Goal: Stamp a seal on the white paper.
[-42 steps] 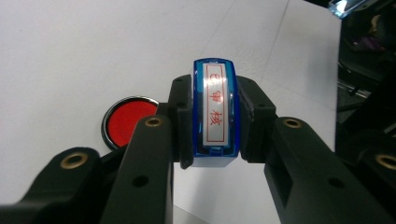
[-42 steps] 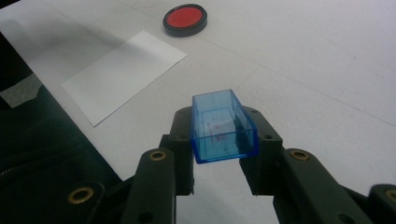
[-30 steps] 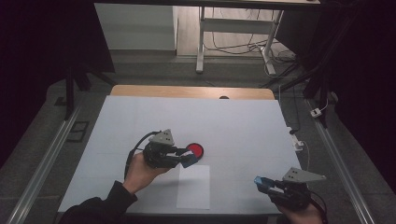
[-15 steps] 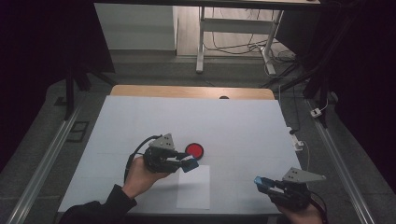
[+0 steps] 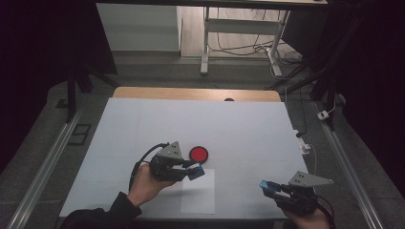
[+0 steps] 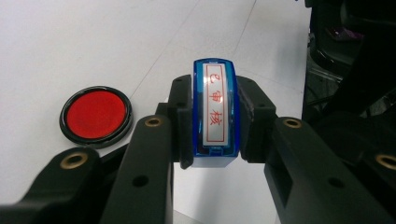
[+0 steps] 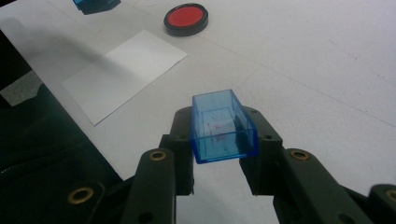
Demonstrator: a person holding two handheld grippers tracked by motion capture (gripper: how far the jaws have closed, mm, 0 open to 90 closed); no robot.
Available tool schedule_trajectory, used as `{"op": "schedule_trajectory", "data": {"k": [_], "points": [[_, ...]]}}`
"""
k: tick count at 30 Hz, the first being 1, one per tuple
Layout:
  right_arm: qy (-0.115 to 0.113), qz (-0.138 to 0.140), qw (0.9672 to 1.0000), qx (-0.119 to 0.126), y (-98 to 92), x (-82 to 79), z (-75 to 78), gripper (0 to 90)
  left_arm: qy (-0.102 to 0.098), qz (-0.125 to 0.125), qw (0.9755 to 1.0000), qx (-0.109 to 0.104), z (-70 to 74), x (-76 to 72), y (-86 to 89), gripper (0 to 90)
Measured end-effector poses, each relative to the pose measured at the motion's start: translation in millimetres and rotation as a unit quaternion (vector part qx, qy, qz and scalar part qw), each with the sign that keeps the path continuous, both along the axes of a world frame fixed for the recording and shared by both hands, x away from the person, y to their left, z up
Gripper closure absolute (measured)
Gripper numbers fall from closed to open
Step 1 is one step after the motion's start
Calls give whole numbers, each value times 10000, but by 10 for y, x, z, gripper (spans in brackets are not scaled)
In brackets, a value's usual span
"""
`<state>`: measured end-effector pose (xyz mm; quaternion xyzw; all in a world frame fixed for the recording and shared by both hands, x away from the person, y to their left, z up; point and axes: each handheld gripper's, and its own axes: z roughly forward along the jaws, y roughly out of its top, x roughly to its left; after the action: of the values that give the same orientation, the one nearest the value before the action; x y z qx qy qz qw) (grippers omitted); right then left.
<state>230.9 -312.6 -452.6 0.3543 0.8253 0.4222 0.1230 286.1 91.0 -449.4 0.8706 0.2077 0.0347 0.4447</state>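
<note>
- Against the frame a second back, my left gripper [image 5: 195,171] has pulled off the red ink pad [image 5: 198,153] toward the near edge. It sat over the pad then; now the pad lies fully uncovered just beyond the tips.
- The left gripper is clamped on the blue stamp [image 5: 196,172], which hangs over the far left corner of the white paper sheet [image 5: 198,193].
- My right gripper [image 5: 268,187] has not shifted in that second. It sits at the near right of the white table [image 5: 248,129], clamped on the clear blue stamp cap [image 5: 267,186].
- The left gripper view gives what the high view cannot: the stamp [image 6: 215,112] stands between the two black jaws, both pressing its sides, and its white label carries red characters inside a red frame. The ink pad [image 6: 96,115] lies to the left of the jaws in that view — a red disc in a black rim.
- The right gripper view shows the cap [image 7: 222,127] as a hollow box, open side up, with faint red smears inside — the jaws grip its two sides.
- That same view shows the paper sheet [image 7: 125,72] flat and blank, the ink pad [image 7: 186,18] beyond its far corner, and a corner of the stamp [image 7: 95,4] at the top edge.
- From above, the two grippers are well apart, the paper between them.
</note>
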Motion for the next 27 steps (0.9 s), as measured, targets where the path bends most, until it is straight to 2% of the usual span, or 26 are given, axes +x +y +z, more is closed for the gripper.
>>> {"op": "schedule_trajectory", "data": {"k": [15, 19, 27], "points": [[-2, 10, 10000, -1, 1, 0, -1, 680, 27, -23, 9998, 218, -144, -11, -104, 697], [0, 11, 10000, 1, 1, 0, 0, 680, 108, -6, 9996, 268, -179, -2, -123, 697], [6, 23, 10000, 18, -1, 1, -1, 680, 124, 48, 9987, 492, -245, 6, -164, 697]]}}
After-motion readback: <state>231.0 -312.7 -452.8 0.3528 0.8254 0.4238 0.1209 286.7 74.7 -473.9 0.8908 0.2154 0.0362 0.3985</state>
